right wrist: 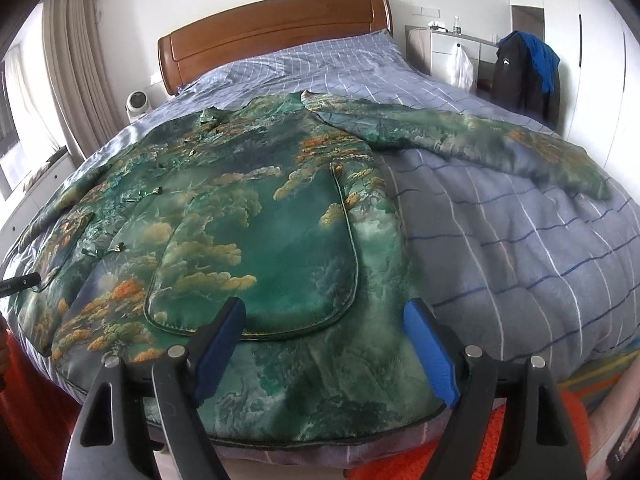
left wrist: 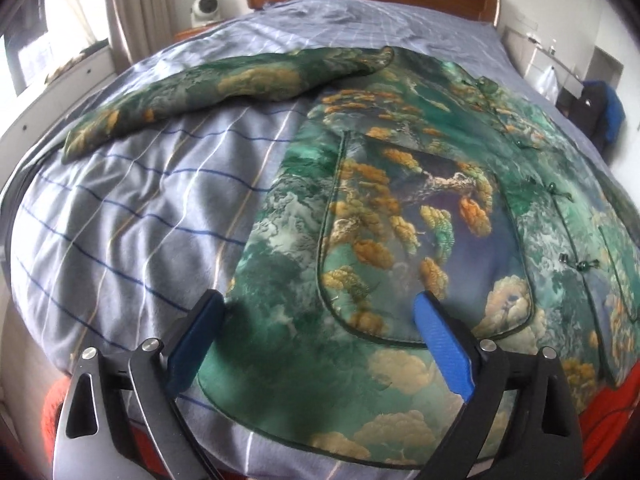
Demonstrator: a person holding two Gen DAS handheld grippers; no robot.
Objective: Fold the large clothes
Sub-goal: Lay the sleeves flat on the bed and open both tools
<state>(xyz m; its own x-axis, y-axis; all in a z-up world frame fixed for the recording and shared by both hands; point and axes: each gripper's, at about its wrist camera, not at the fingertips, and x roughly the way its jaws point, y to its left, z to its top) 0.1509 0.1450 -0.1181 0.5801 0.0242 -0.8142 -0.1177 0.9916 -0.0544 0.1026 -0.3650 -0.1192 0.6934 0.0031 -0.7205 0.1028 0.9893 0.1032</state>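
we see a green patterned jacket (left wrist: pixel 400 208) spread flat on the striped bed (left wrist: pixel 140 200), our left gripper (left wrist: pixel 320 320) and right gripper (right wrist: pixel 324 328) both spread wide above its hem, holding nothing

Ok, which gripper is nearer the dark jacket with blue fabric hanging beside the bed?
Right. The right gripper is over the green printed coat's right hem corner, on the jacket's side; the left gripper is over the left hem corner, farther across.
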